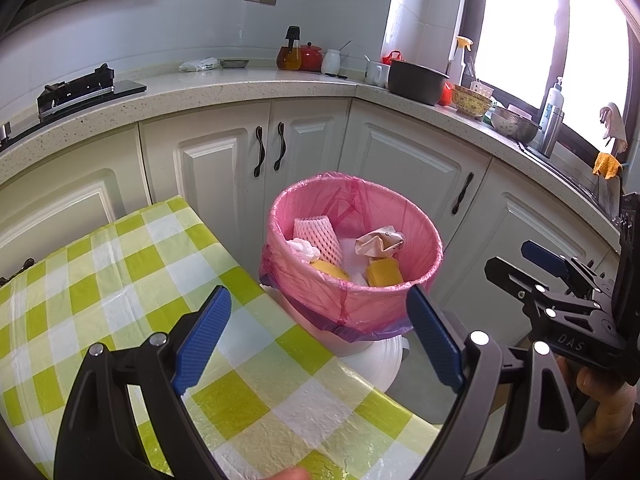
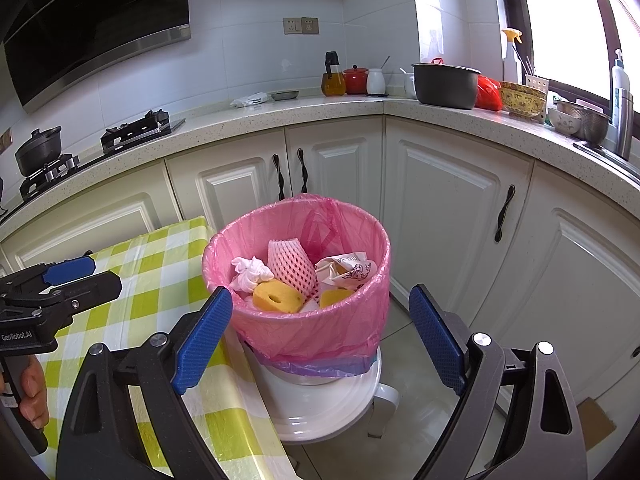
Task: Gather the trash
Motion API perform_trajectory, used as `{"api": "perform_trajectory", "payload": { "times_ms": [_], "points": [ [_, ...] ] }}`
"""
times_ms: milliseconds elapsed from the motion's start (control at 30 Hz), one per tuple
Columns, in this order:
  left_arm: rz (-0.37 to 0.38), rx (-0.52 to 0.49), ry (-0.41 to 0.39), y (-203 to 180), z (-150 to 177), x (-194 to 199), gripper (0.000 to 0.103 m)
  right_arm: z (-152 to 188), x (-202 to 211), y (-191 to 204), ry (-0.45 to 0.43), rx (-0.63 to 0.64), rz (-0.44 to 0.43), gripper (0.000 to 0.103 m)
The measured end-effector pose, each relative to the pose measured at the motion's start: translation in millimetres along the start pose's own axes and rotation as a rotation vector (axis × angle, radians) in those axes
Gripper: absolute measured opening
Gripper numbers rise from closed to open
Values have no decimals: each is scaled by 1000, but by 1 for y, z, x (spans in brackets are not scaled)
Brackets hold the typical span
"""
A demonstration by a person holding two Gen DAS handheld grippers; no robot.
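Observation:
A bin with a pink liner (image 1: 360,300) (image 2: 352,320) stands on a white stool beside the table. Inside lie a pink foam net (image 1: 318,236) (image 2: 290,266), a white crumpled tissue (image 2: 250,272), crumpled printed paper (image 1: 378,242) (image 2: 348,270) and yellow sponges (image 1: 384,272) (image 2: 278,298). My left gripper (image 1: 320,340) is open and empty over the table edge, short of the bin. My right gripper (image 2: 320,340) is open and empty, just before the bin's near rim. The right gripper shows in the left wrist view (image 1: 528,264), and the left gripper in the right wrist view (image 2: 80,276).
A green-and-white checked tablecloth (image 1: 120,300) (image 2: 152,280) covers the table left of the bin. White cabinets (image 2: 440,200) and a speckled counter with a stove (image 2: 136,128), a grey pot (image 2: 446,84) and bowls stand behind. Tiled floor (image 2: 420,380) lies to the right.

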State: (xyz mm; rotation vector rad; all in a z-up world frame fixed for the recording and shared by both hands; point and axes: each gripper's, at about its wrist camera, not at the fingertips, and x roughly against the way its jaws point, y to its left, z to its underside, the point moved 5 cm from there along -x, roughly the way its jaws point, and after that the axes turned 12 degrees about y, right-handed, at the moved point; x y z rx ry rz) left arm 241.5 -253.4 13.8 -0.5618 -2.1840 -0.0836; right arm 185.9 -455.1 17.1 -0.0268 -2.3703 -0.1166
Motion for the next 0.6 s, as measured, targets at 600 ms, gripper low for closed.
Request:
{"api": "perform_trajectory", "payload": {
  "times_ms": [600],
  "points": [
    [15,0,6,-2,2,-1,86,5,-3,0,6,-1,0,84]
  ]
}}
